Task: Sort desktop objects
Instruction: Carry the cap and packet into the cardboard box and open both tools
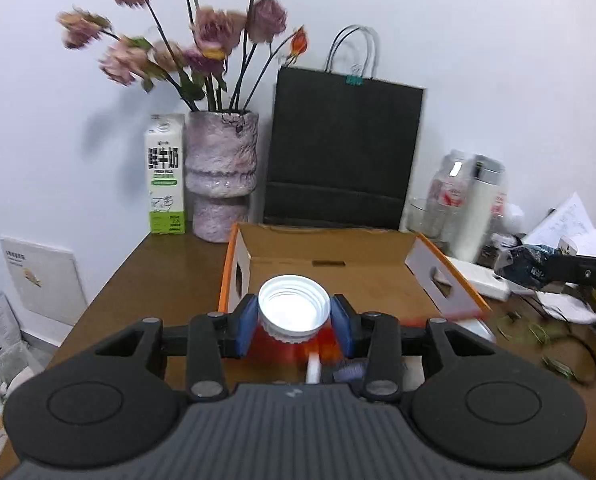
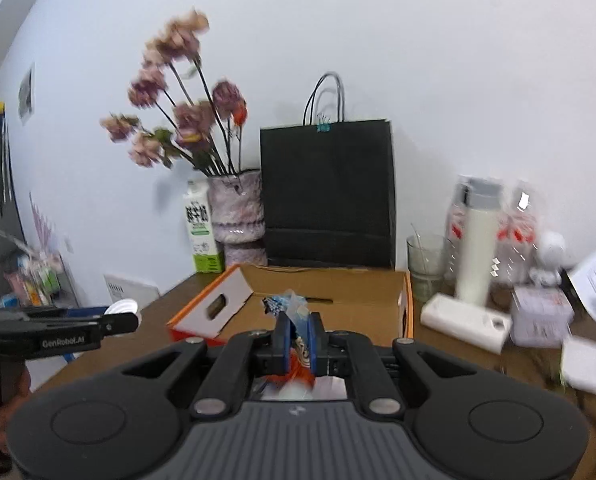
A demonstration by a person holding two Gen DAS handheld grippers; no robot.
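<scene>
Two loads are held: your left gripper [image 1: 294, 322] clamps a white-capped jar [image 1: 292, 312]; your right gripper [image 2: 298, 340] pinches a crumpled wrapper [image 2: 288, 304]. The open cardboard box [image 1: 338, 276] lies directly ahead of both, left nearer.

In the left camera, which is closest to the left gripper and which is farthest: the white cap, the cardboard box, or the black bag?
1. White cap: held between the left gripper's fingers.
2. Cardboard box: just ahead, on the table.
3. Black bag: behind the box, by the wall.
</scene>
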